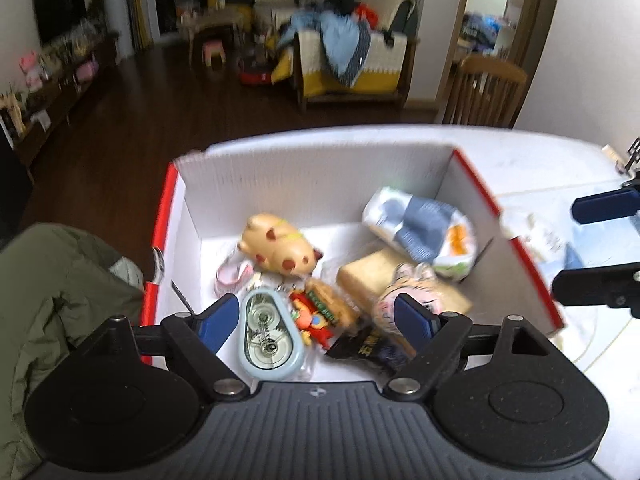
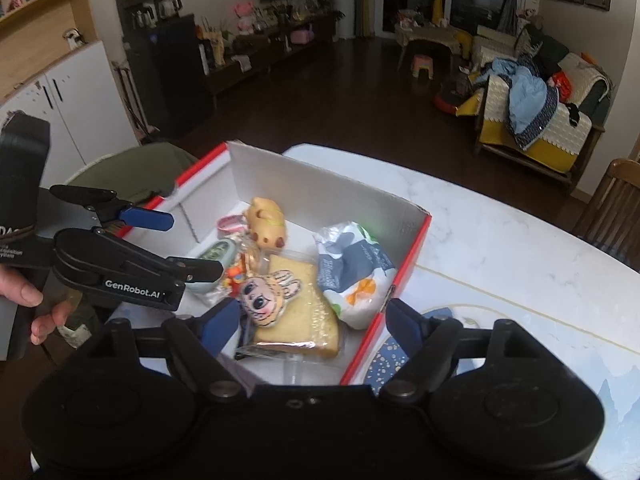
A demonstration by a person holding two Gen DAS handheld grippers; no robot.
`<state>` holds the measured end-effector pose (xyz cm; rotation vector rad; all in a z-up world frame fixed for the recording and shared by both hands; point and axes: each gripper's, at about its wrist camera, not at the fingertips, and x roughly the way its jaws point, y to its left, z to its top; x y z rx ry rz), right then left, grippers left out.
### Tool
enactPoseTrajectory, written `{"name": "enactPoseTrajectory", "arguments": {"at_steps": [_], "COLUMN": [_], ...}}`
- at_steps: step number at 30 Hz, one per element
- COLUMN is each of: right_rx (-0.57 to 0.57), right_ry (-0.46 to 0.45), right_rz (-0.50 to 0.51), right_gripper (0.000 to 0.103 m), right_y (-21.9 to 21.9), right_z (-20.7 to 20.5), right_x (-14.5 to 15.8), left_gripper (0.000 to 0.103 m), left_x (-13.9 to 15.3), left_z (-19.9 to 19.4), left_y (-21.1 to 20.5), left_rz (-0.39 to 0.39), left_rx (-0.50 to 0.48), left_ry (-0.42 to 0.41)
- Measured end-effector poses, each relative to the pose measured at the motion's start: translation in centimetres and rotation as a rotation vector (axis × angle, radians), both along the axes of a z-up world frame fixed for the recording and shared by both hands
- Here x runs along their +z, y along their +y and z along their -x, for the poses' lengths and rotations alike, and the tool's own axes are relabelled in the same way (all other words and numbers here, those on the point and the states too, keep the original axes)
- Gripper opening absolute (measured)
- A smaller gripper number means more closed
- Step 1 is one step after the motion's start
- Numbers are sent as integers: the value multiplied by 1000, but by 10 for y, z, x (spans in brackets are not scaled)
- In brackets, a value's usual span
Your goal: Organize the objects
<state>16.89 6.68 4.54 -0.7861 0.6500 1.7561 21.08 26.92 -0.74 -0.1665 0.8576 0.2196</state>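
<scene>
Box [image 1: 320, 184]: matt white corrugated cardboard, red outer skin. Tabletop [image 2: 500, 240]: glossy white marble-look surface. Cake slice [image 2: 296, 312]: clear shiny plastic wrap. Tape dispenser [image 1: 266, 340]: smooth pale-blue plastic. Hand-held gripper [image 1: 316, 320]: matt black plastic, blue pads [image 1: 412, 320].

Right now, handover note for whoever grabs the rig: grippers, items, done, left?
Left gripper: open, empty, over the near end of the red-edged box.
Right gripper: open, empty, at the box's near right corner.
In the box: spotted pig toy, blue tape dispenser, wrapped cake slice, cartoon-face charm, white-and-blue packet, red snack pack, dark wrapper.
Done: these items sit boxed.
Left: a white packet lies on the table outside the box; probably next.
</scene>
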Motion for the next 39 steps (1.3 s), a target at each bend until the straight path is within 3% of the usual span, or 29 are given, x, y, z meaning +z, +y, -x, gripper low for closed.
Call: {"name": "enactPoseTrajectory", "arguments": {"at_steps": [7,15,18,21,32,39], "right_rx": [5,51,70,74,43,31], "right_ry": [68,95,111,122,191,193], "right_rz": [-51,-153,-182,-208,-262,-275], "right_gripper": [82,94,102,102,103,103], "right_y": [-23,-59,-70,-79,-108,-123], "right_z": [-7,-5,-4,-4,-13,-19], "right_x": [13,16,17,19,19,17], "left_gripper": [84,85,89,103,103,103], "left_x": [26,47,51,55,59,58], "left_z": [34,70,79,86,110,119], "left_y": [-17,-38,-47,-53,-76,-94], "left_rz": [-7,-18,-34,-42,-32,-75], "left_rx": [35,76,84,97,125,147], "left_ry": [-100,-186,-206,-227,-271,-273]}}
